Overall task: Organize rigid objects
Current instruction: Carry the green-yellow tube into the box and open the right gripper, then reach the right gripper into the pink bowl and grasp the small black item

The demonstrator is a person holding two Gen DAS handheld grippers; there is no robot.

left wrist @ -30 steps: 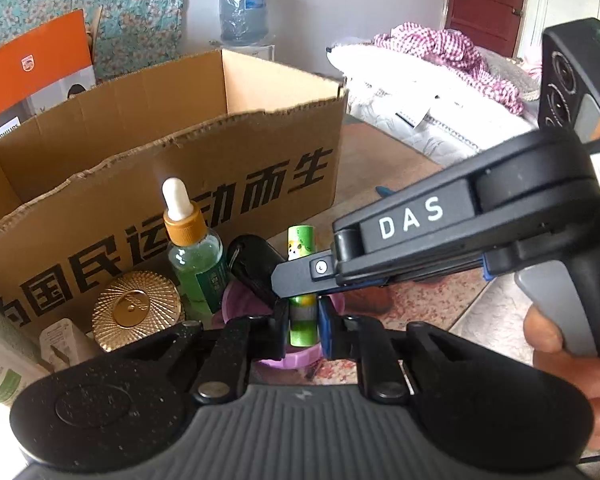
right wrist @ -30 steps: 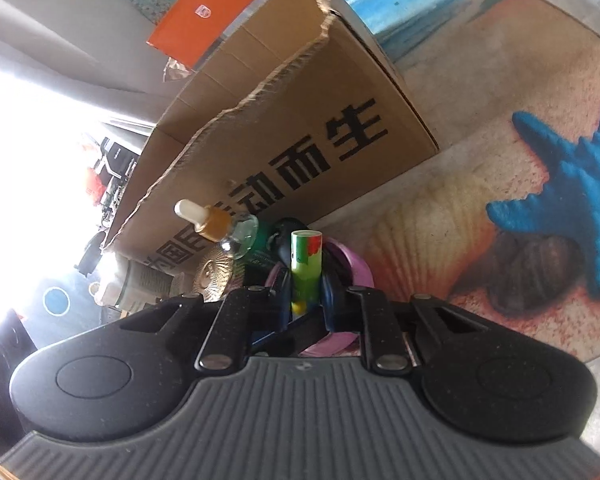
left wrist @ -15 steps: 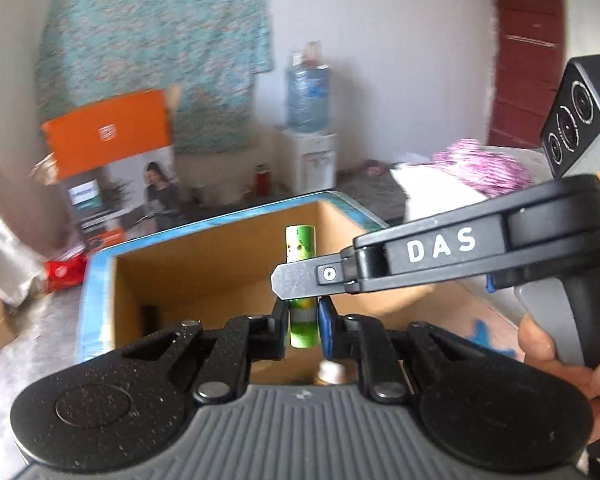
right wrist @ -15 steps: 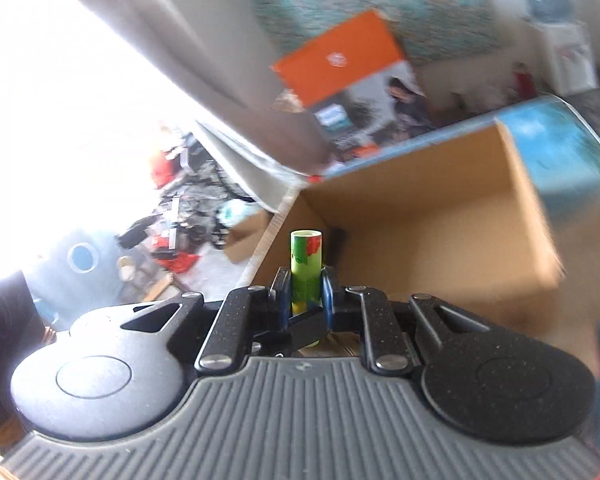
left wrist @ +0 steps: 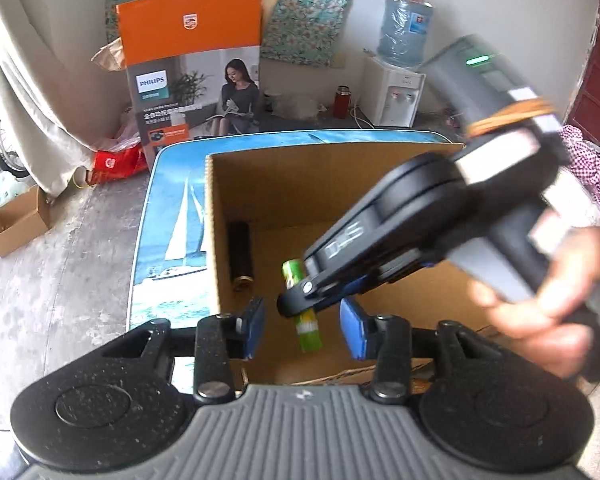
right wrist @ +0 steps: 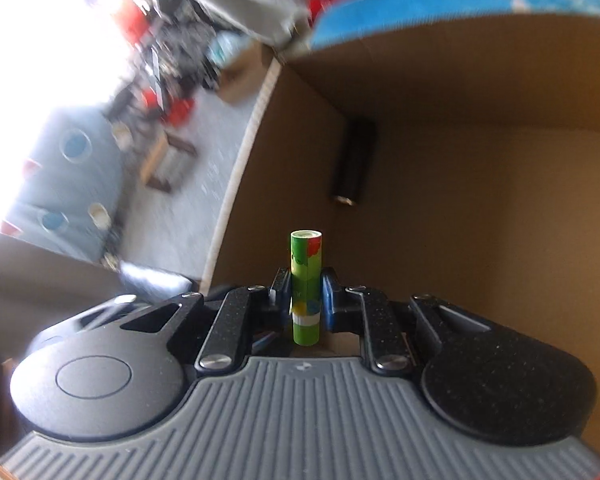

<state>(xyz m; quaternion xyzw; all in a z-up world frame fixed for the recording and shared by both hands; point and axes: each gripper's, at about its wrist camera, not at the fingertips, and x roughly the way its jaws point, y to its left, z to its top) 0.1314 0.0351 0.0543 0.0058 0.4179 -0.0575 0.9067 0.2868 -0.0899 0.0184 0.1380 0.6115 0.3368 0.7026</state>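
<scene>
Cardboard box (left wrist: 260, 184) on the counter already contains one dark tube (left wrist: 241, 256). Right gripper (right wrist: 305, 292) jaws clamp the green tube (right wrist: 306, 280) above it, unreleased; left gripper (left wrist: 302, 322) jaws have just opened, gripping nothing.

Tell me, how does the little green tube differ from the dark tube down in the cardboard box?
The green tube is bright, with red and white patches; the dark tube is black with a brassy end. The green tube is clamped in the right gripper above the cardboard box; the dark tube lies loose on the box floor beside its wall. Both are slim cylinders.
</scene>
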